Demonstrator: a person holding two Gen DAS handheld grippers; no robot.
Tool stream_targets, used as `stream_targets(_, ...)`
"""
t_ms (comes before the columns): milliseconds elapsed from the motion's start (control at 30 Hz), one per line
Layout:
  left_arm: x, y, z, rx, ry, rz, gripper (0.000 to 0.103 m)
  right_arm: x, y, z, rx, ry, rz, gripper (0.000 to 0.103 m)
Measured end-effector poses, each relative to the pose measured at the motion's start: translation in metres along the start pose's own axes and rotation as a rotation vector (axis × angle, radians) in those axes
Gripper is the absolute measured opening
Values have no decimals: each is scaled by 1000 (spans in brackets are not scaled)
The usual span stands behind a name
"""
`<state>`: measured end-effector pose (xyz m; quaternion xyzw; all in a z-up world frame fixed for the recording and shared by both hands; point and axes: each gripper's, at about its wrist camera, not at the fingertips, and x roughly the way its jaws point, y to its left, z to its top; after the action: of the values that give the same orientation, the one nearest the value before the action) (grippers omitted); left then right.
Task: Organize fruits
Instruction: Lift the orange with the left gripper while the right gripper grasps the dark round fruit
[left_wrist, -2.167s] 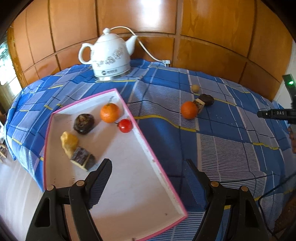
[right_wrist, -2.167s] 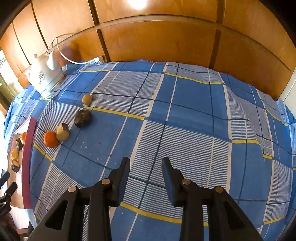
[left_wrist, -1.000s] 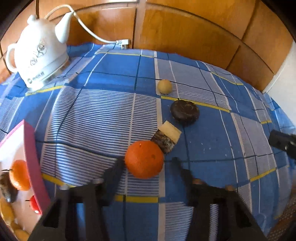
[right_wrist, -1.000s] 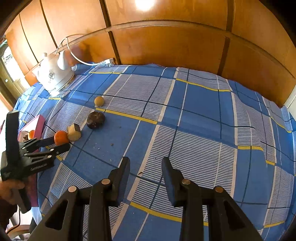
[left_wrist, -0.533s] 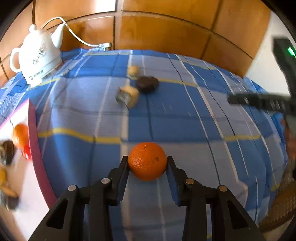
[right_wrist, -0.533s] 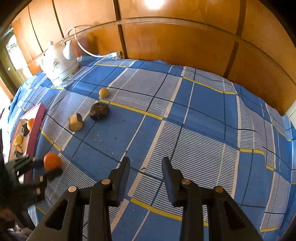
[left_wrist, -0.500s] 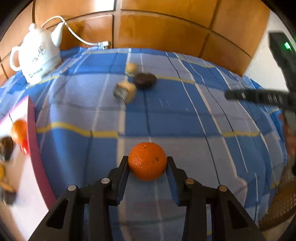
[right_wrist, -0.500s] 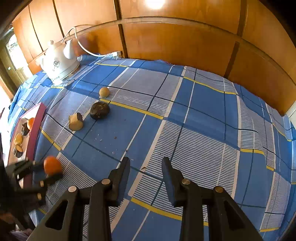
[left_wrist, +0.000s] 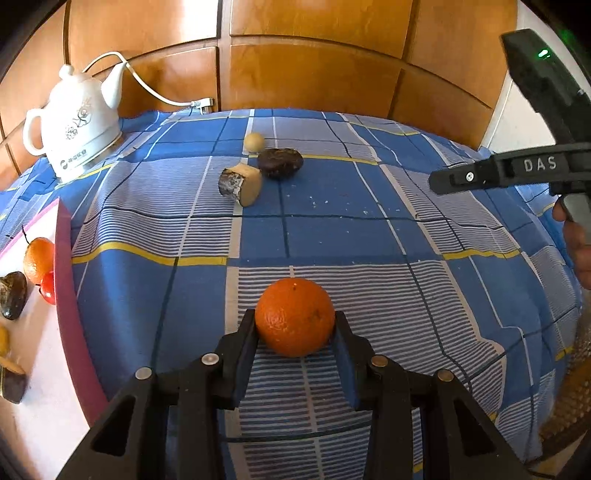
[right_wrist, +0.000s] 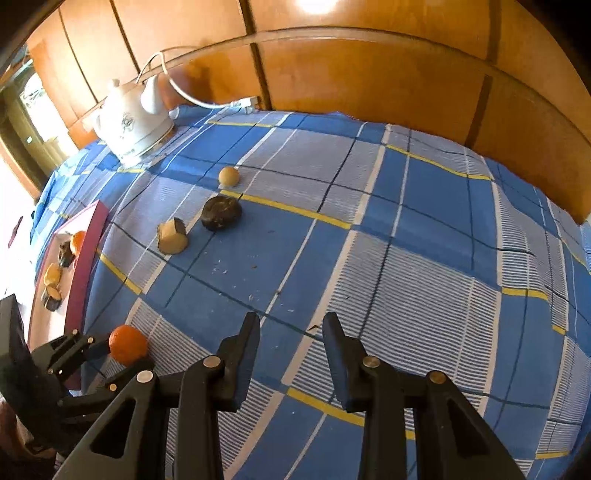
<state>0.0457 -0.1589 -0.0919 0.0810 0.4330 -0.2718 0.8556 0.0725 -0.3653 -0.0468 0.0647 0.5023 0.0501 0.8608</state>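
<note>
An orange (left_wrist: 294, 316) is pinched between the jaws of my left gripper (left_wrist: 295, 325), which is shut on it just above the blue checked cloth. In the right wrist view the same orange (right_wrist: 127, 344) and left gripper (right_wrist: 122, 350) sit near the pink-rimmed white tray (right_wrist: 86, 258). That tray (left_wrist: 64, 258) holds another orange (left_wrist: 38, 259), a red cherry tomato (left_wrist: 48, 291) and dark fruit pieces. On the cloth lie a small beige ball fruit (left_wrist: 254, 141), a dark round fruit (left_wrist: 280, 163) and a cut piece (left_wrist: 241, 182). My right gripper (right_wrist: 291, 328) hovers open over bare cloth, holding nothing.
A white electric kettle (left_wrist: 74, 125) with its cord stands at the back left against the wooden wall panels. The cloth drops off at the table's near and right edges. A hand holds the right gripper's handle at the right edge of the left wrist view.
My left gripper has shut on the orange and drawn it back toward the near edge, away from the other loose fruits. The right gripper has stayed where it was.
</note>
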Motion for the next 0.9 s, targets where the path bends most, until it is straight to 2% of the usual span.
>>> stream_targets(167, -1, 2, -2, -1, -12, -13, 40, 9, 7, 0, 12, 38, 60, 35)
stream_targets(300, -1, 2, -3, 4, -21, -19, 40, 15, 18, 15, 36, 37, 114, 37)
stream_targets(433, -1, 2, -4, 5, -26, -23, 40, 27, 30, 43, 80, 9, 145, 57)
stream_targets(533, -2, 2, -4, 5, -29, -27, 40, 43, 42, 67, 110, 12, 156, 60)
stream_targets(800, -2, 4, -4, 5, -38, -38, 40, 95, 65, 108, 132, 76, 73, 60)
stream_targets(900, -2, 4, -4, 8, -40, -41, 40, 109, 71, 110, 79, 127, -18, 60)
